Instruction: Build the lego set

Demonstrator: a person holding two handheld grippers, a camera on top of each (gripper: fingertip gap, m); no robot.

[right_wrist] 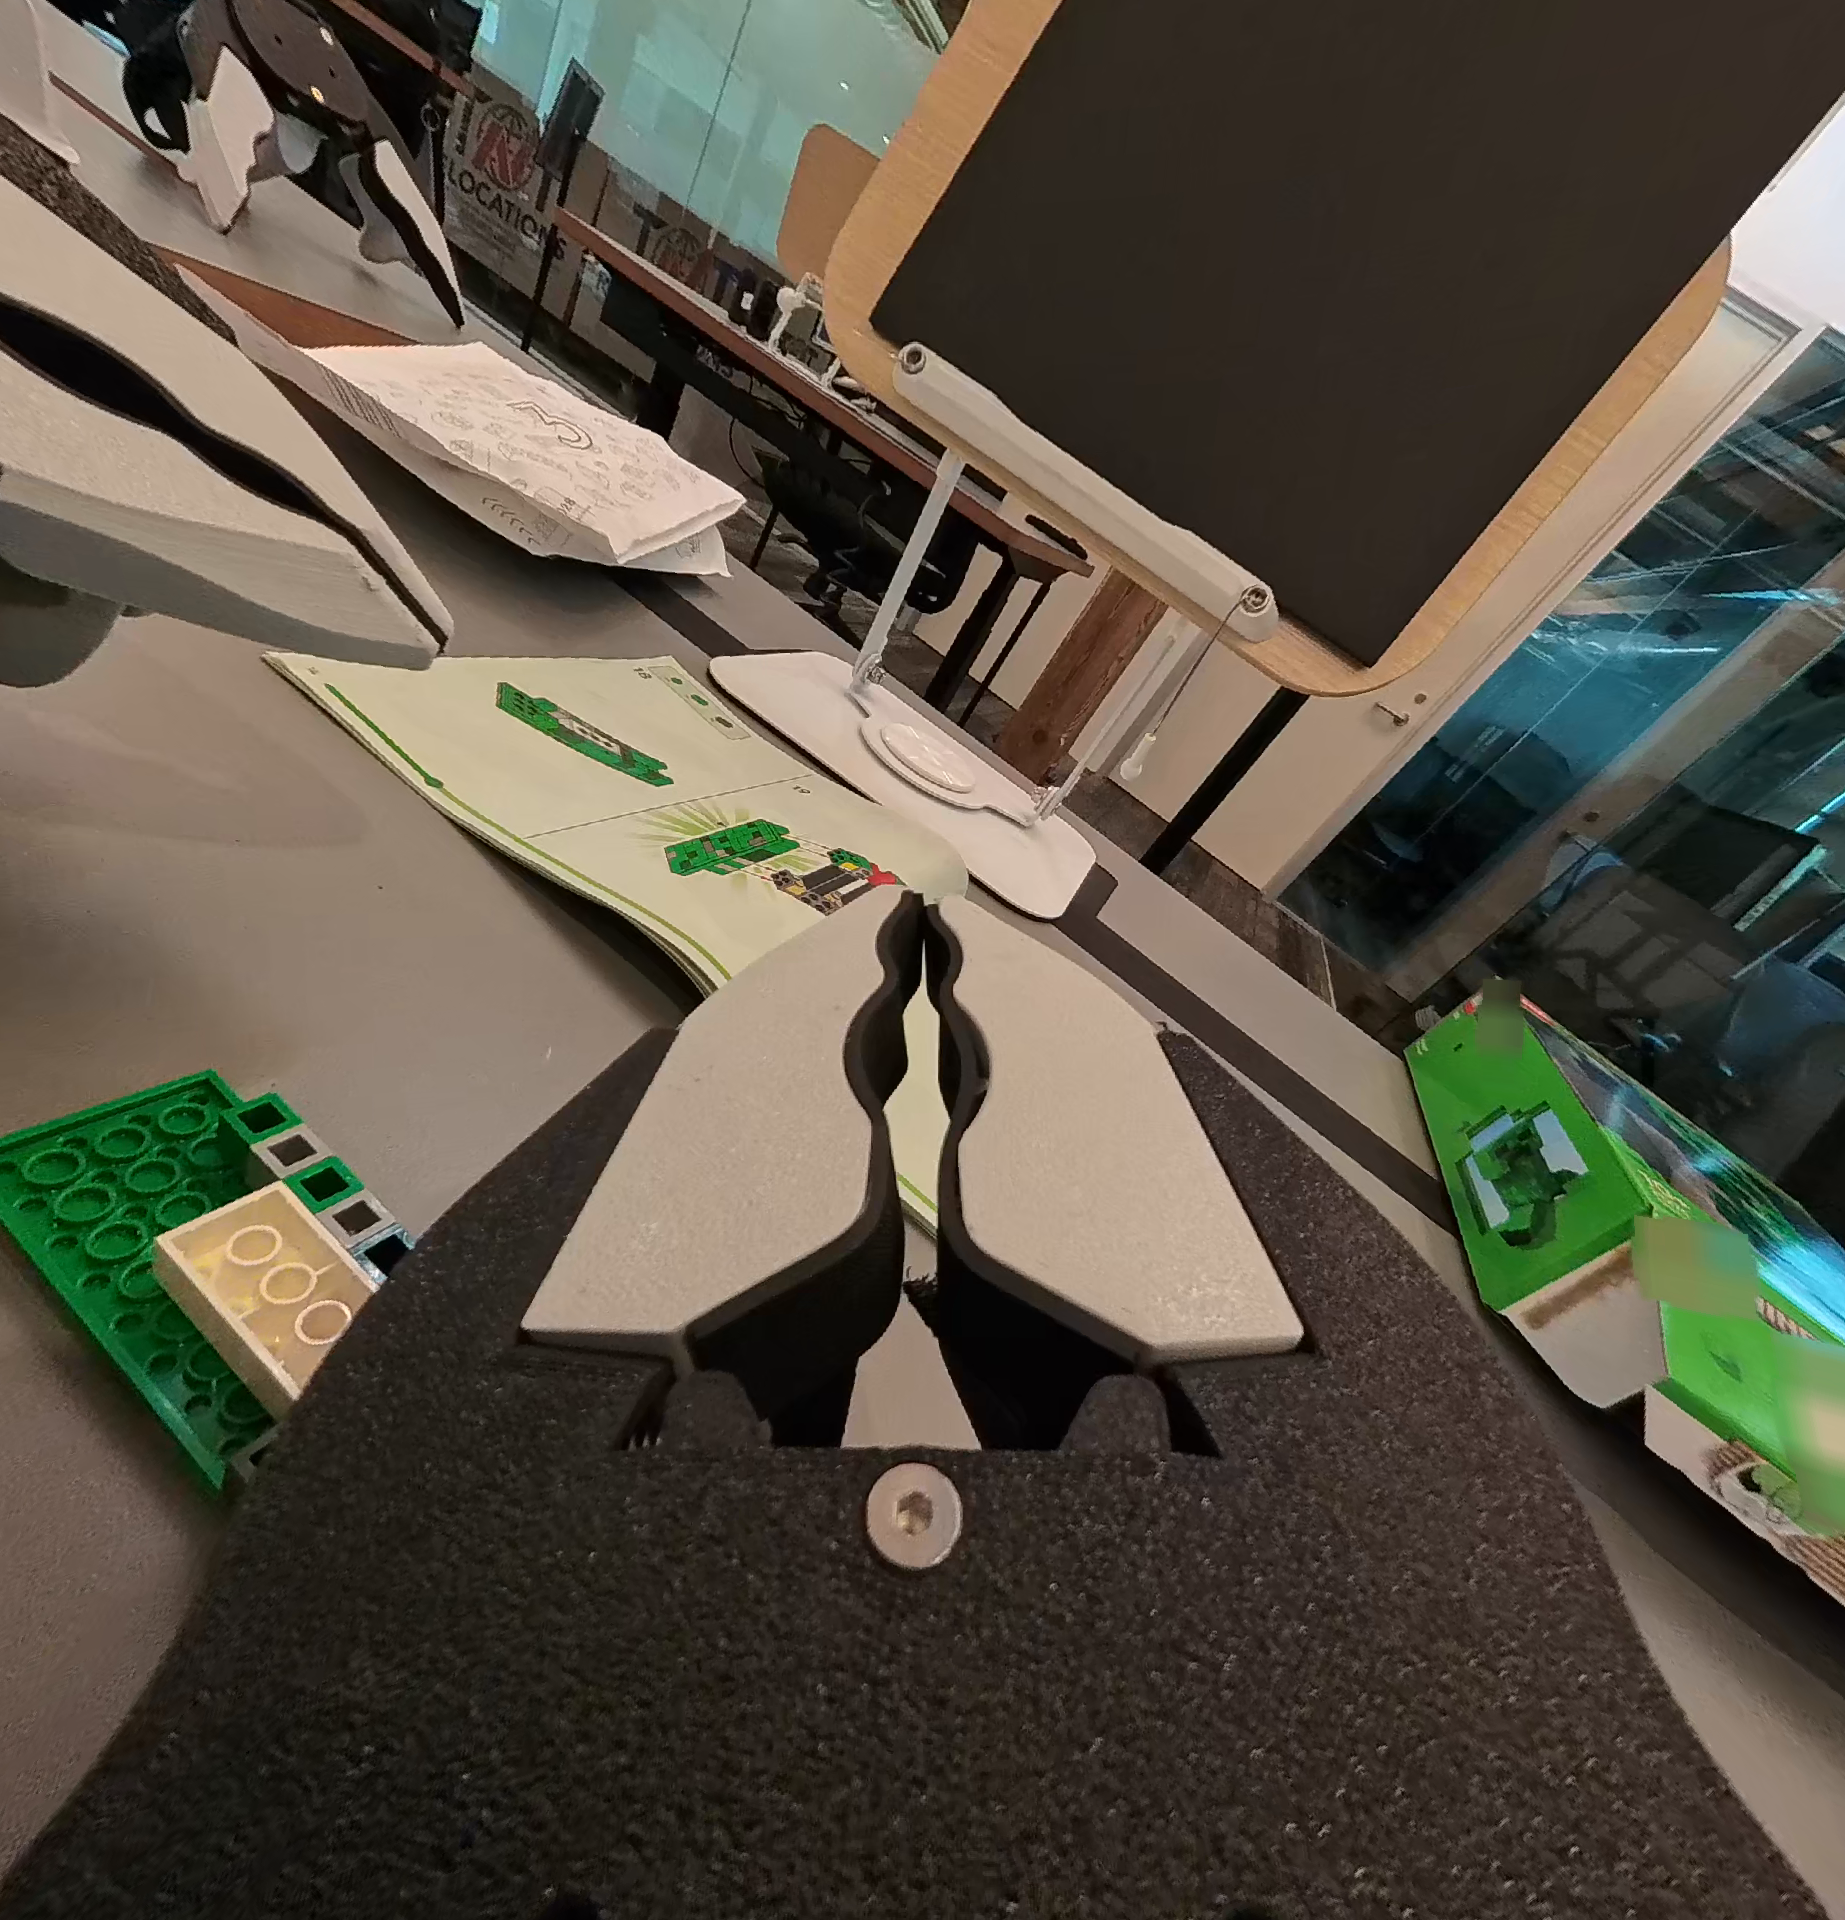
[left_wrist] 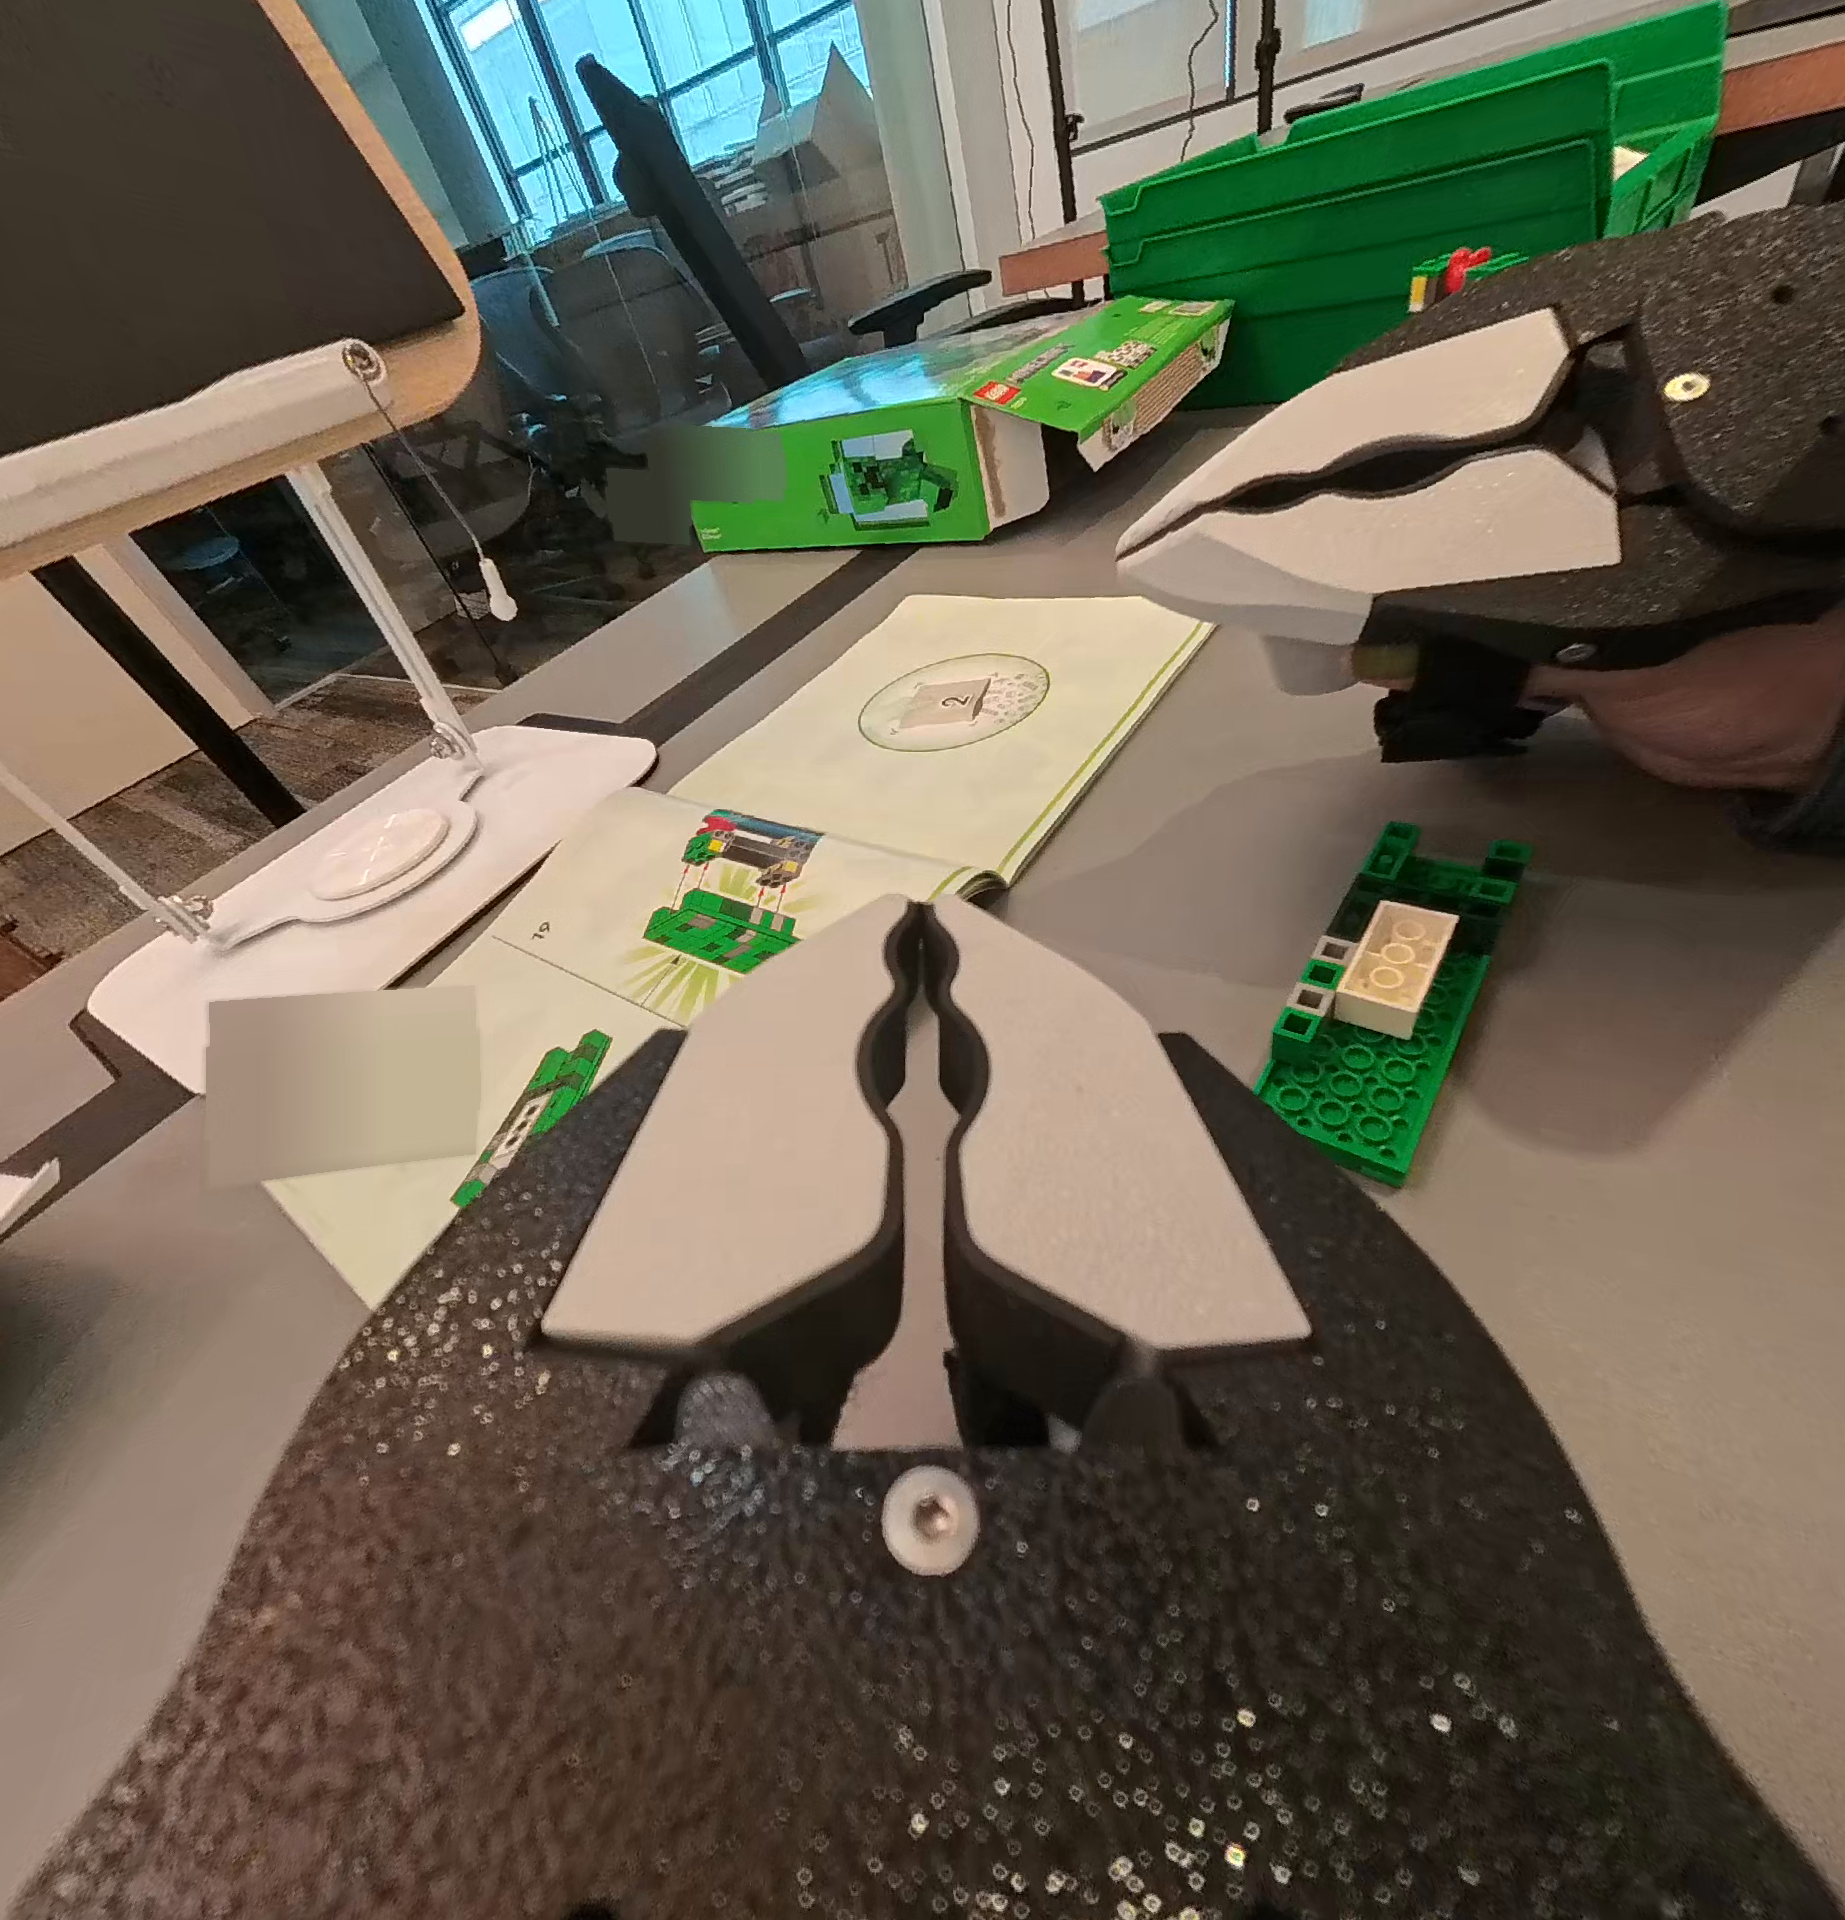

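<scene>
A green lego build (left_wrist: 1385,1023) lies upside down on the grey table, with a white brick (left_wrist: 1401,961) stuck on it. It also shows in the right wrist view (right_wrist: 118,1226) with the white brick (right_wrist: 263,1299) at lower left. My left gripper (left_wrist: 923,914) is shut and empty, held over the open instruction booklet (left_wrist: 959,717). My right gripper (right_wrist: 923,920) is shut and empty; it shows in the left wrist view (left_wrist: 1136,551) above and behind the build. The left gripper shows in the right wrist view (right_wrist: 419,623) at upper left. The booklet (right_wrist: 585,769) lies ahead of the right gripper.
A green lego box (left_wrist: 897,457) lies behind the booklet, also at right in the right wrist view (right_wrist: 1583,1195). Green bins (left_wrist: 1417,239) stand at back right. A white stand (left_wrist: 378,862) holds a dark board (right_wrist: 1365,291). A paper bag (right_wrist: 544,457) lies at back. Both grippers' tips are roughly 11 cm from the white brick (left_wrist: 1401,961). The right camera catches it too, in the right wrist view (right_wrist: 263,1277).
</scene>
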